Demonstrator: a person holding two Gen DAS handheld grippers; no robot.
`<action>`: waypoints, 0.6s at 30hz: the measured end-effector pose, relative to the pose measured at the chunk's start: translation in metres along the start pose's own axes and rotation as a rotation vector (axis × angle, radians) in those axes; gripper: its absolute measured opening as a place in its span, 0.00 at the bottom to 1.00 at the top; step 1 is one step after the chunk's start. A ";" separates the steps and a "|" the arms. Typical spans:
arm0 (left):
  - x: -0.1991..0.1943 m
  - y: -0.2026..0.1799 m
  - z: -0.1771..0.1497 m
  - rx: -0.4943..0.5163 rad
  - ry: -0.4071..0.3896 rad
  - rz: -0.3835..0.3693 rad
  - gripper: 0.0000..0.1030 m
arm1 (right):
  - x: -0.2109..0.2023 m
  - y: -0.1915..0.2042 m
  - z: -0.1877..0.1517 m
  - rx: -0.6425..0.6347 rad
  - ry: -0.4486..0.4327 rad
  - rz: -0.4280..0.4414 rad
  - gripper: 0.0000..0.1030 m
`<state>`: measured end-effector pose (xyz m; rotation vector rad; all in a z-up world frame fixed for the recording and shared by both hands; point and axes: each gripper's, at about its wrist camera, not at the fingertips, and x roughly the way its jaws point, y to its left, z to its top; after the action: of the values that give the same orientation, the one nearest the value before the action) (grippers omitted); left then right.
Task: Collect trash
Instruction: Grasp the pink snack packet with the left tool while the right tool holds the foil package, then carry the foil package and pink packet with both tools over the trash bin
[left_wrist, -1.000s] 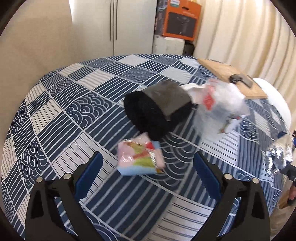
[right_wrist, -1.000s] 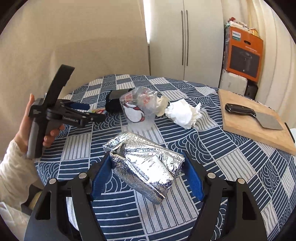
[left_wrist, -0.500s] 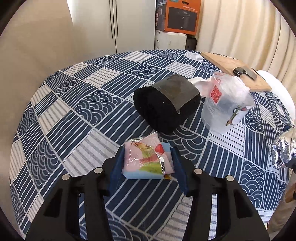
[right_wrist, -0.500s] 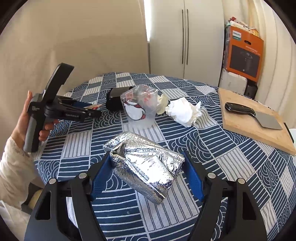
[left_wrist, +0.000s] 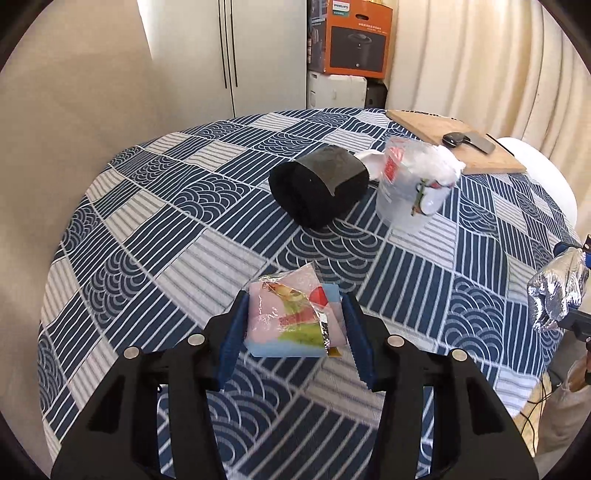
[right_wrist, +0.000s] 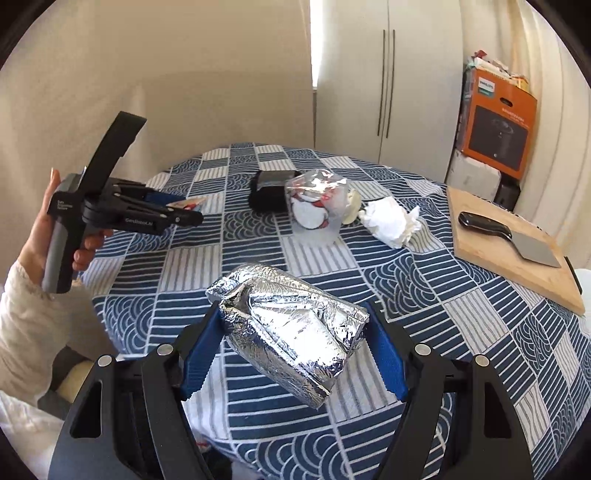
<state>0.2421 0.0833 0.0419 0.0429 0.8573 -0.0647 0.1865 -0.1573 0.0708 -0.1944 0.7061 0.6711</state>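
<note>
My left gripper (left_wrist: 293, 334) is shut on a pink and blue snack wrapper (left_wrist: 291, 317) and holds it just above the patterned tablecloth (left_wrist: 166, 221). My right gripper (right_wrist: 291, 347) is shut on a crumpled foil packet (right_wrist: 288, 328), held above the table's near edge. The foil packet also shows at the right edge of the left wrist view (left_wrist: 556, 291). The left gripper shows at the left in the right wrist view (right_wrist: 122, 216). A clear plastic cup (left_wrist: 413, 188) and a crumpled white tissue (right_wrist: 391, 221) lie mid-table.
A black roll (left_wrist: 317, 188) lies beside the plastic cup. A wooden cutting board (right_wrist: 517, 247) with a knife (right_wrist: 509, 240) sits at the table's far right. A white cabinet (right_wrist: 388, 85) and an orange box (right_wrist: 498, 125) stand behind.
My left gripper closed on the snack wrapper and lifted it slightly off the cloth. My right gripper kept holding the foil packet, nearly still.
</note>
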 end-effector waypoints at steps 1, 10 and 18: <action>-0.004 -0.001 -0.003 0.005 -0.002 0.006 0.50 | -0.002 0.004 -0.001 -0.006 -0.002 0.003 0.68; -0.035 -0.015 -0.031 0.034 -0.034 -0.014 0.51 | -0.029 0.028 -0.019 -0.026 -0.021 -0.007 0.68; -0.057 -0.029 -0.064 0.050 -0.059 -0.057 0.51 | -0.048 0.048 -0.043 -0.042 -0.015 -0.009 0.69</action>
<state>0.1546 0.0608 0.0435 0.0637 0.7976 -0.1401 0.1064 -0.1605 0.0723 -0.2306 0.6768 0.6782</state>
